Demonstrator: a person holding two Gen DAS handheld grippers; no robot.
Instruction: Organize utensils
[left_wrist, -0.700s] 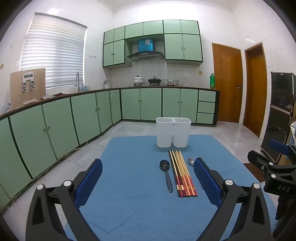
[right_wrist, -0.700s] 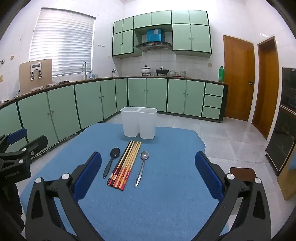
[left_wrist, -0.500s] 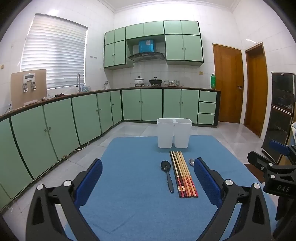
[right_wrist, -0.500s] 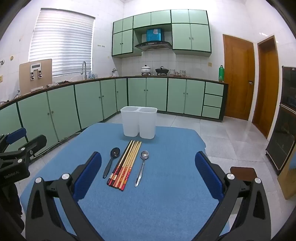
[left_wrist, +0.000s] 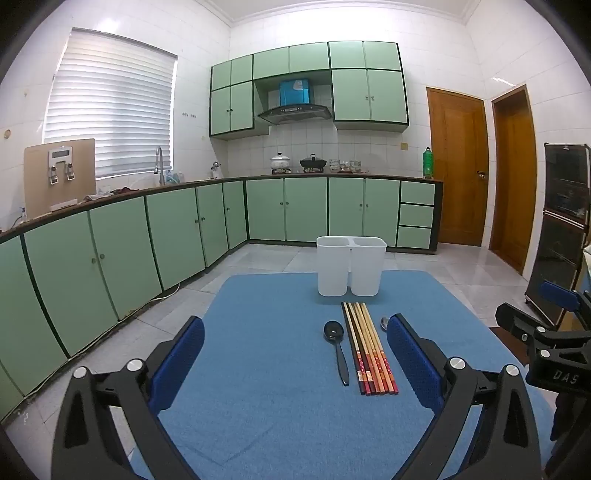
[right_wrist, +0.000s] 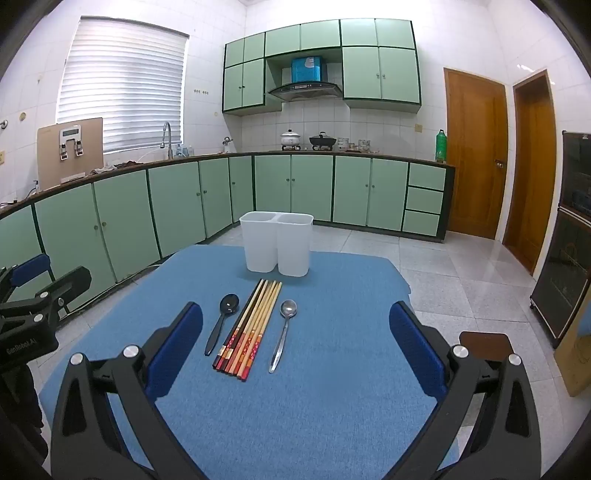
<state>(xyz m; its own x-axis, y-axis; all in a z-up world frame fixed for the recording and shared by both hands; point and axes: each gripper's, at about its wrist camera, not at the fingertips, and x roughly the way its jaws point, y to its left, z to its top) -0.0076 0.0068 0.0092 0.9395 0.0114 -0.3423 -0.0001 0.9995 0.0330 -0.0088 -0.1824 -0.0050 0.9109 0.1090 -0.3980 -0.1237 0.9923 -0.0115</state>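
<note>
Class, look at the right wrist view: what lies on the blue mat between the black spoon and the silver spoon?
A bundle of chopsticks lies between the black spoon and the silver spoon, seen clearly in the right wrist view.

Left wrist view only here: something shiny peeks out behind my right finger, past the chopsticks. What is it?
Observer: A metal spoon, flat on the blue mat, bowl toward the white holder.
Operator: Touching the chopsticks?
Observer: No. A strip of mat shows between it and the chopsticks.
Operator: Right gripper holding anything?
Observer: No. The right gripper is open wide, with nothing between its pads.
</note>
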